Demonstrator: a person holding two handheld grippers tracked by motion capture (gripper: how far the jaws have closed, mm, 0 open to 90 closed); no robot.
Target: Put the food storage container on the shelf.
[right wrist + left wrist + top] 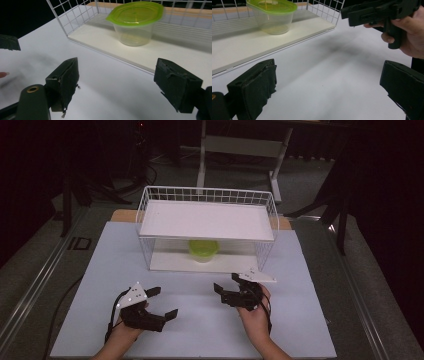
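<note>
A clear plastic container with a green lid (202, 249) stands on the lower shelf of a white wire rack (207, 220). It is upright and closed in both gripper views (272, 16) (135, 22). My left gripper (163, 302) hovers over the white table at the front left, open and empty (329, 87). My right gripper (226, 283) is held in front of the rack's lower shelf, also open with nothing between its pads (120, 80). The container sits a short way beyond both. The right gripper (374, 11) appears in the left gripper view, held in a hand.
The rack's upper shelf (210, 219) is a bare white board. The white tabletop (200, 325) spreads wide in front of the rack. A cable (62, 305) trails off the left edge. A desk frame (240, 150) stands on the dark floor behind.
</note>
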